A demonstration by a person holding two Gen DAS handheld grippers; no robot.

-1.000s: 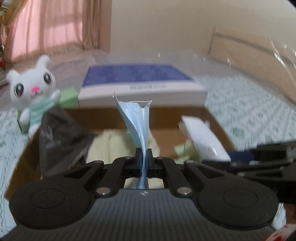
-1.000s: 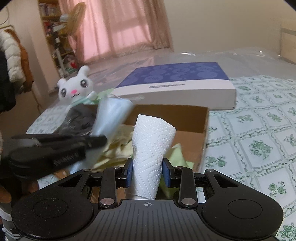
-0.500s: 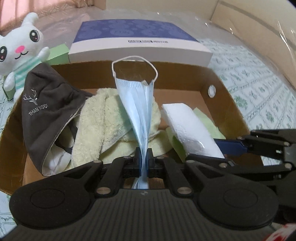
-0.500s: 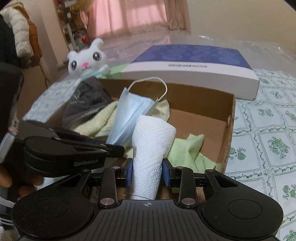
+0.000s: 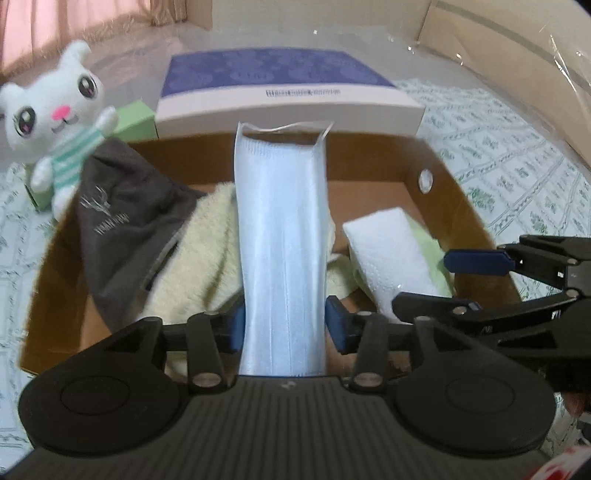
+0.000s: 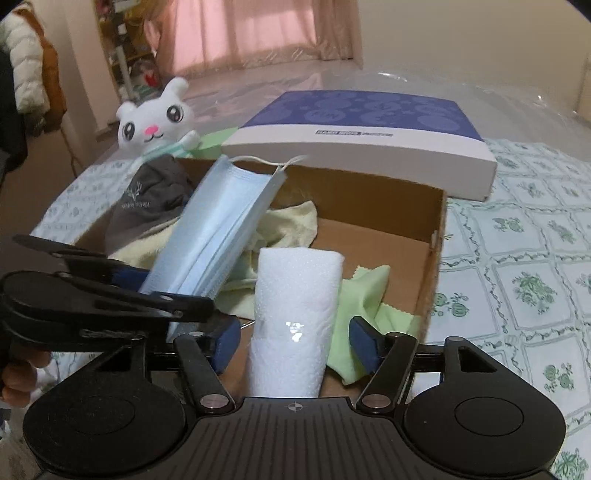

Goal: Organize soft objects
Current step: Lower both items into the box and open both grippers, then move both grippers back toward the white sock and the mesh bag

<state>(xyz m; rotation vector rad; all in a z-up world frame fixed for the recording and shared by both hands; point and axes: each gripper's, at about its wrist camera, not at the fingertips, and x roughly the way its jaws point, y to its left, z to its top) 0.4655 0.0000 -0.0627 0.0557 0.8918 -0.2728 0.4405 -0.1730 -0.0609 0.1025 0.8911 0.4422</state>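
Mask and towel each run lengthwise forward between spread, untouching jaws of left gripper and right gripper, over box.

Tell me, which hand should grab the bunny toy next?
Left, probably. The bunny sits outside the cardboard box, off its left edge, nearest the left tool, which is open. The right tool is over the box's right side.

Pretty clearly someone's bedroom at home: pink curtains way out past the fingers, a puffy white jacket hanging off to the left, cluttered shelves, floral-print bed cover.
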